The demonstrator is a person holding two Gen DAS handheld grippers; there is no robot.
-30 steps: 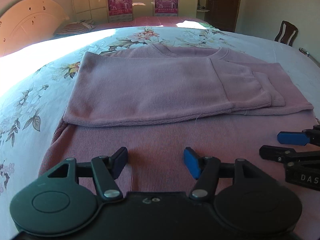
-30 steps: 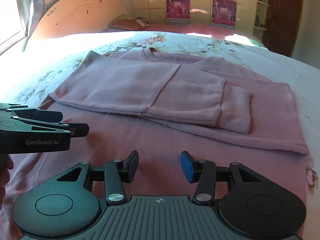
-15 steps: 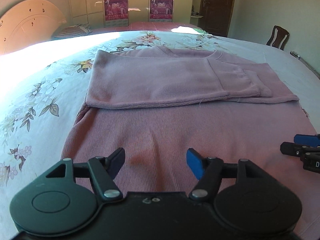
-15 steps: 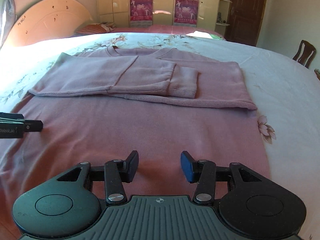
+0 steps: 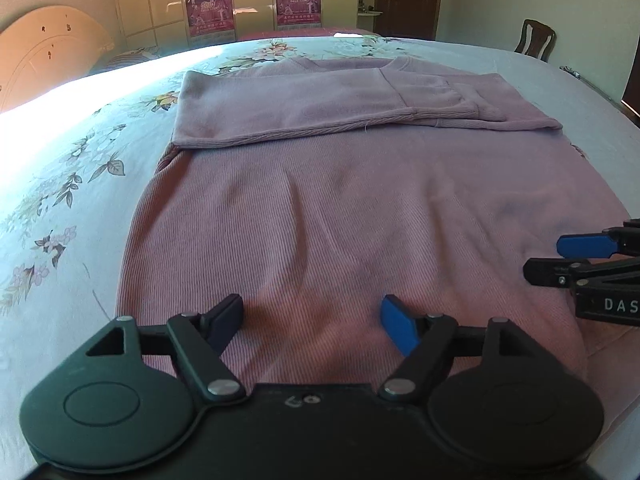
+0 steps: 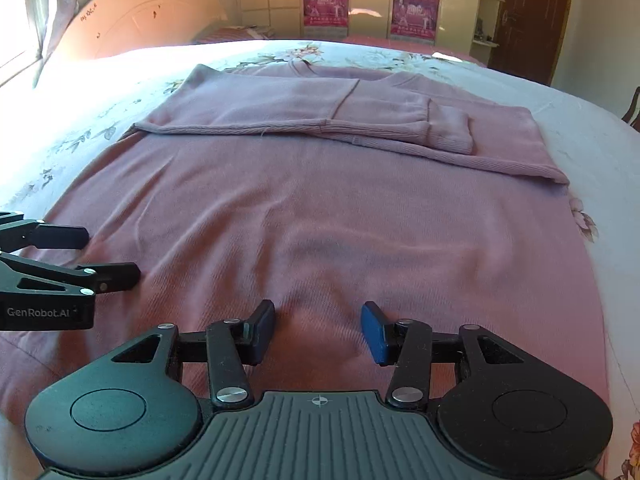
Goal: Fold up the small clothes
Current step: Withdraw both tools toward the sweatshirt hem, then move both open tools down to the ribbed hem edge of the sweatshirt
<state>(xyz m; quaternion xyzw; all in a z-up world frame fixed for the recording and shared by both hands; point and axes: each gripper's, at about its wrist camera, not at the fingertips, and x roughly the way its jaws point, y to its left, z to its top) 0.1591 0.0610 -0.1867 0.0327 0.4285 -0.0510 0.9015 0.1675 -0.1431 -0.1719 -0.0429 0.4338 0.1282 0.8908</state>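
A pink knitted sweater (image 5: 360, 208) lies flat on the bed, its sleeves folded (image 5: 320, 108) across the chest at the far end. In the right wrist view the same sweater (image 6: 320, 208) fills the middle. My left gripper (image 5: 312, 312) hovers over the sweater's near part, towards its left side; its jaws are opening, with only flat cloth beneath them. My right gripper (image 6: 318, 316) stands open over the near part further right, nothing between its pads. Each gripper shows in the other's view: the right gripper (image 5: 548, 259) at the right edge, the left gripper (image 6: 111, 254) at the left edge.
The bed has a pale floral sheet (image 5: 72, 200) that lies bare on both sides of the sweater. A curved headboard (image 6: 140, 20) stands at the far left. Wardrobe doors with posters (image 5: 208, 8), a dark door and a wooden chair (image 5: 536, 42) line the far wall.
Both grippers have drawn back from the folded sleeves towards the sweater's near end. The left jaws stand wider than before. The sweater has not moved.
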